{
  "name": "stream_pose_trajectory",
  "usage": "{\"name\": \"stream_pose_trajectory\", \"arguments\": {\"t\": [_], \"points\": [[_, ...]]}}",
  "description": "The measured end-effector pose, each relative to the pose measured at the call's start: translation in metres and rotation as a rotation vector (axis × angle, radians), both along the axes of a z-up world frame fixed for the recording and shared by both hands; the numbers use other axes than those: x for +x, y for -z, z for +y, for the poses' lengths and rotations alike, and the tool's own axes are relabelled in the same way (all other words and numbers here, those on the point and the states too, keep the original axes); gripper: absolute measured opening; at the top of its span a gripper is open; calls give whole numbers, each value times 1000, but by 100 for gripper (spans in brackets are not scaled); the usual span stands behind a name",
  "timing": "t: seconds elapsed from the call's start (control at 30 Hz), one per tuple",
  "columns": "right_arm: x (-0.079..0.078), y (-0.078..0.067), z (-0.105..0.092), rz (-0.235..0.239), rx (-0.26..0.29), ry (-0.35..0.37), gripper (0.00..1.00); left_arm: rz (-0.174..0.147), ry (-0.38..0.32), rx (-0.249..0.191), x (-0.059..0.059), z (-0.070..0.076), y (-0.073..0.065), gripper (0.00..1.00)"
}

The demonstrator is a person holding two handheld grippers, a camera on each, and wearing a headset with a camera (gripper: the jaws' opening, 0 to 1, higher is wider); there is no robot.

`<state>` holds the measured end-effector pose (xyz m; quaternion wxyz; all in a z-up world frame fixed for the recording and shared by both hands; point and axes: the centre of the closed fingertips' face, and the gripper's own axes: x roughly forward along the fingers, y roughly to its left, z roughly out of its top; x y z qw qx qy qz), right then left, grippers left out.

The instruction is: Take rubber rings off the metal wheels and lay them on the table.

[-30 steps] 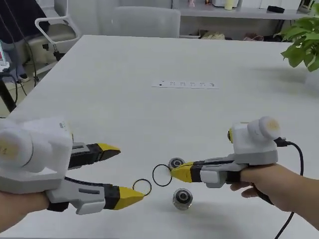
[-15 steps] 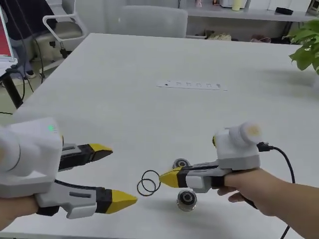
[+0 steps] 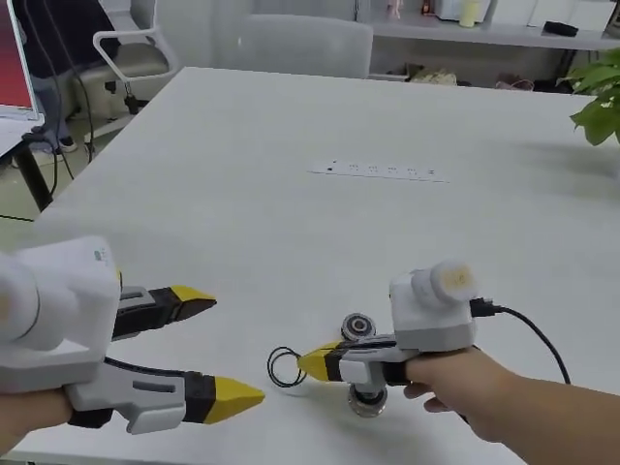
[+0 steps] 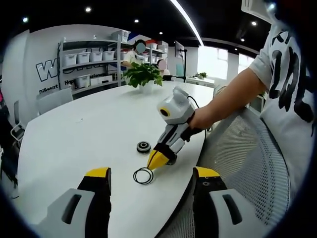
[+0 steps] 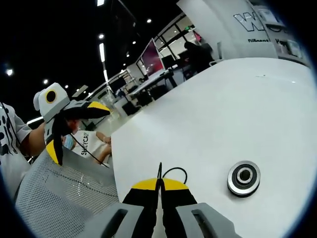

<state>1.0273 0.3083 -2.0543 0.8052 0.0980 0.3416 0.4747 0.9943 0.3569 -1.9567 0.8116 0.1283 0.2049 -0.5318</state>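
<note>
Two thin black rubber rings point(image 3: 282, 368) lie overlapped on the white table point(image 3: 291, 213) near its front edge, also seen as rubber rings point(image 4: 143, 176). My right gripper point(image 3: 308, 364) is shut, its yellow tips pinching one ring's edge point(image 5: 173, 172). One bare metal wheel point(image 3: 357, 325) sits just beyond that gripper; it shows as a wheel point(image 5: 243, 177) and a wheel point(image 4: 143, 146). A second wheel point(image 3: 367, 400) is half hidden under the right gripper. My left gripper point(image 3: 218, 349) hovers open to the rings' left, holding nothing.
A row of flush sockets point(image 3: 380, 170) sits mid-table. A chair point(image 3: 291, 44) stands at the far side and a plant point(image 3: 603, 97) at the far right. The right gripper's cable point(image 3: 528, 334) trails to the right. The table's front edge is close.
The right gripper has carried its ring left and nearer, from beside the wheels to overlap the ring lying on the table. The left gripper has stayed open and has hardly moved.
</note>
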Motion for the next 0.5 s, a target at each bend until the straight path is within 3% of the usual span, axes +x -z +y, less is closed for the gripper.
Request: {"name": "stream_pose_trajectory", "arguments": {"t": [0.2, 0.5], "points": [[-1, 5, 2, -16, -38, -4, 0, 5, -3, 1, -2, 1, 2, 64], [-1, 6, -1, -50, -69, -14, 12, 7, -7, 0, -2, 1, 2, 64]]}}
